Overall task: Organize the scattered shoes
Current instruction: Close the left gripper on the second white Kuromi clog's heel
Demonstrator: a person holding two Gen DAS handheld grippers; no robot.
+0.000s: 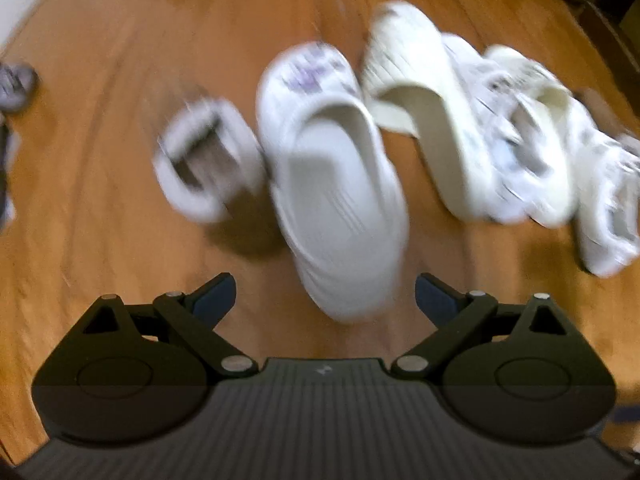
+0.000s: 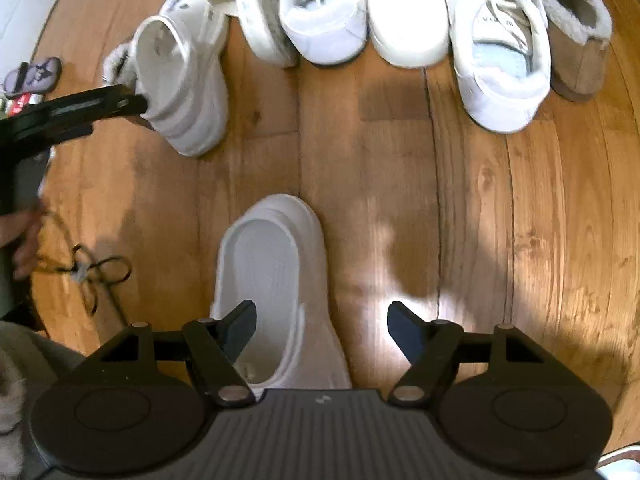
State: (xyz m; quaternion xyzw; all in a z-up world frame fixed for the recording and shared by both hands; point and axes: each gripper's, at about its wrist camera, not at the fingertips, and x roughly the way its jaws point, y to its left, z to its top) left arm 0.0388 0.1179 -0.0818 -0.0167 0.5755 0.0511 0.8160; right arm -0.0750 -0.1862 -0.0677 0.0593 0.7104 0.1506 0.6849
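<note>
Right wrist view: a white clog is seen set down on the floor, apart from the shoe row, under the right gripper, jaws wide and empty. The left gripper is spread wide over another clog, nothing gripped.

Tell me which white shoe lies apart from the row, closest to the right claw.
The white clog, alone on the wooden floor just below the open right claw; the other shoes crowd together farther away.
</note>
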